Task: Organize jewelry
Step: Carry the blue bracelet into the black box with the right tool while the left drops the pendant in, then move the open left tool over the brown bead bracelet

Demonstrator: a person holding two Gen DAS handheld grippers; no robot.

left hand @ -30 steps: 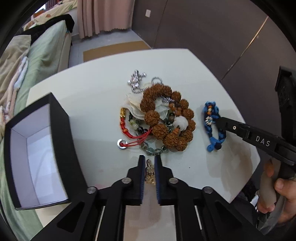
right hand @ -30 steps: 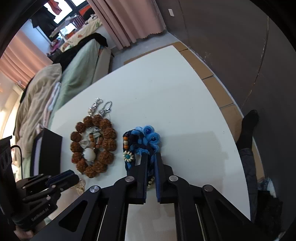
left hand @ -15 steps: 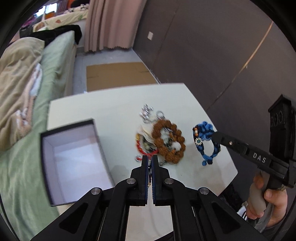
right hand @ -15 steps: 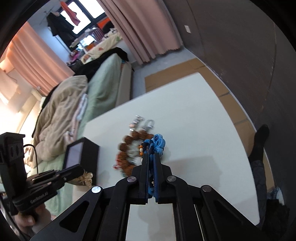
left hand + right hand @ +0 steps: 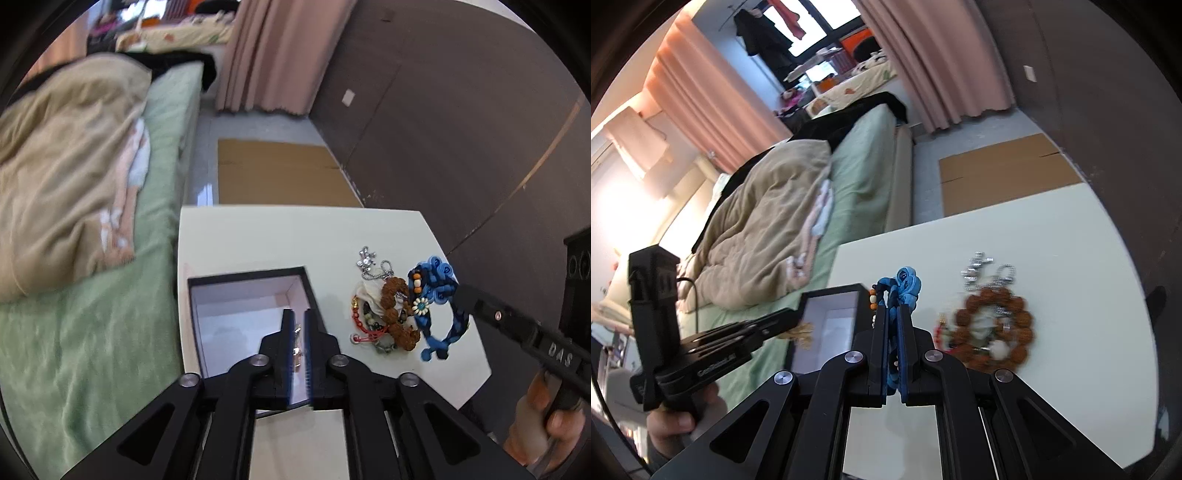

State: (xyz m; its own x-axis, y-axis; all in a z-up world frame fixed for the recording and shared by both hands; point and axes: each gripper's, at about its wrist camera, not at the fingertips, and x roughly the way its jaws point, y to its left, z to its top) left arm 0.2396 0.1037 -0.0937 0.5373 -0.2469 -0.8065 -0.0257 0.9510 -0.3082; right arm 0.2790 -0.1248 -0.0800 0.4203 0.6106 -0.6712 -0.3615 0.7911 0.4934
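Note:
A black box with a white inside (image 5: 255,295) stands open on the white table (image 5: 280,236); it also shows in the right wrist view (image 5: 831,314). My left gripper (image 5: 296,325) is shut on a small gold trinket (image 5: 296,350) and holds it over the box. The trinket shows as a gold tuft in the right wrist view (image 5: 801,332). My right gripper (image 5: 893,314) is shut on a blue braided bracelet (image 5: 901,284), lifted above the table right of the box; the bracelet hangs in the left wrist view (image 5: 432,295).
A pile of jewelry lies on the table right of the box: a big brown bead bracelet (image 5: 397,306), red cord (image 5: 364,328), silver chains (image 5: 369,262). A green bed with a beige quilt (image 5: 74,177) borders the table's left. Cardboard (image 5: 280,177) lies on the floor beyond.
Both grippers have risen from the table with their pieces. My left gripper has swung left from the pile to above the box. The blue bracelet is up off the table.

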